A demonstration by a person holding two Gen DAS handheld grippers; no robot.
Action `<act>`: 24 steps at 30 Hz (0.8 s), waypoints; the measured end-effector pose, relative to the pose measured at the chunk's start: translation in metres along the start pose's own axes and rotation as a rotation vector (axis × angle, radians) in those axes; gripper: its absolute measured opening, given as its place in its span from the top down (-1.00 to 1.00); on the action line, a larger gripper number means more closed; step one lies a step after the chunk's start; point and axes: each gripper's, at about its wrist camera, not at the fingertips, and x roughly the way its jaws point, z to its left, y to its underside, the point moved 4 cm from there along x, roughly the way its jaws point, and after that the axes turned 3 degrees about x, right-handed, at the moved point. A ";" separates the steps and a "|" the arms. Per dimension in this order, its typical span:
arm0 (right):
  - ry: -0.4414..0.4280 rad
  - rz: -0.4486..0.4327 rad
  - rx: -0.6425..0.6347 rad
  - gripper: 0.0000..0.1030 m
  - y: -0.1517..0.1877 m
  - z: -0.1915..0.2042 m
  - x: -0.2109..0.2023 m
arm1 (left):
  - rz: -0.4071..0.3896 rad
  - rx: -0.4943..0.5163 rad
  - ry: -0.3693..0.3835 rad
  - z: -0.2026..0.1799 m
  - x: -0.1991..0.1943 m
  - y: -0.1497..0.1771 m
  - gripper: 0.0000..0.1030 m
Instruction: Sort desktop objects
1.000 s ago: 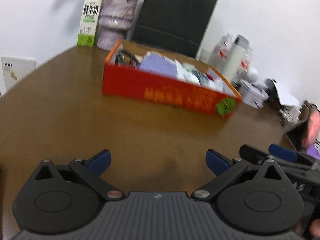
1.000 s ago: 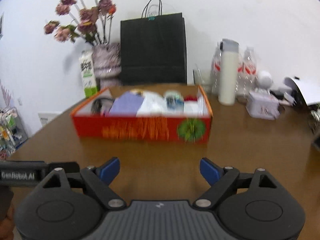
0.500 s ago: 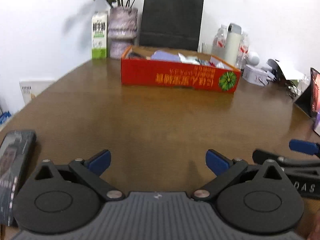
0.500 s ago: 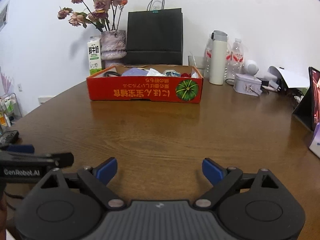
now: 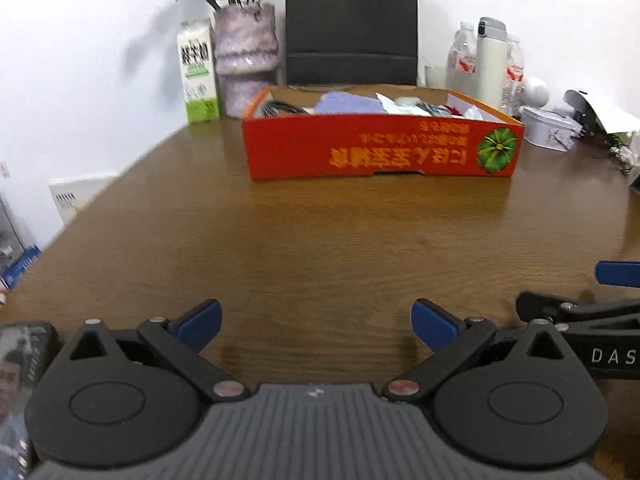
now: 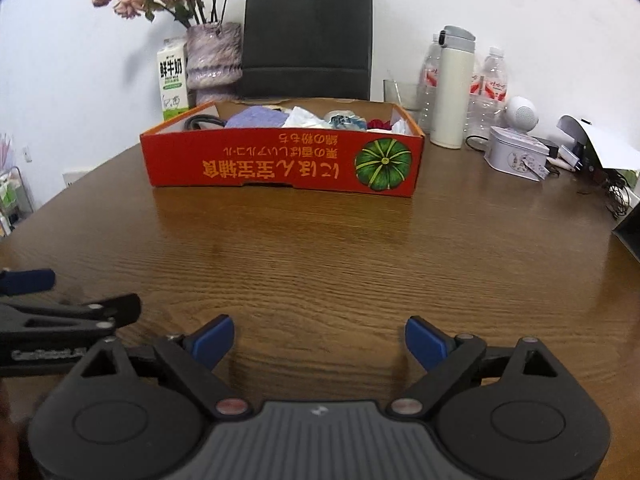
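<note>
Table (image 6: 320, 248): brown wood-grain top, spanning both wrist views; bare boards lie between the grippers and the box.
Black paper bag (image 6: 306, 34): upright at 12 o'clock against the white wall, just behind the box.
Red cardboard box (image 6: 280, 164): open-topped, at 12 o'clock from the right gripper, well apart from both grippers; orange lettering reads upside down, with a green pumpkin print at its right end.
Box contents: a lilac cloth (image 6: 256, 118), white crumpled paper (image 6: 304, 120) and a black cable (image 6: 202, 121) at the left end (the other pieces are too small to name).
Vase of dried flowers (image 6: 214, 56): at 11 o'clock, behind the box's left corner.
Milk carton (image 6: 173, 78): upright, touching or just beside the vase on its left (contact cannot be told).
White flask (image 6: 454, 88): upright at 1 o'clock, just beside the box's right rear corner, with clear bottles behind it.
White tin (image 6: 516, 158): at 2 o'clock, beside the flask group.
Left gripper (image 5: 316, 322): blue-tipped fingers spread wide, nothing between them, low over bare table.
Right gripper (image 6: 320, 340): fingers likewise spread wide and empty; its side shows at 3 o'clock in the left wrist view.
Phone (image 5: 20, 360): dark slab lying flat at 8 o'clock beside the left gripper.
</note>
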 end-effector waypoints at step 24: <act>0.035 0.023 0.053 -1.00 0.002 -0.008 0.014 | 0.069 -0.046 0.043 -0.002 0.019 -0.003 -1.00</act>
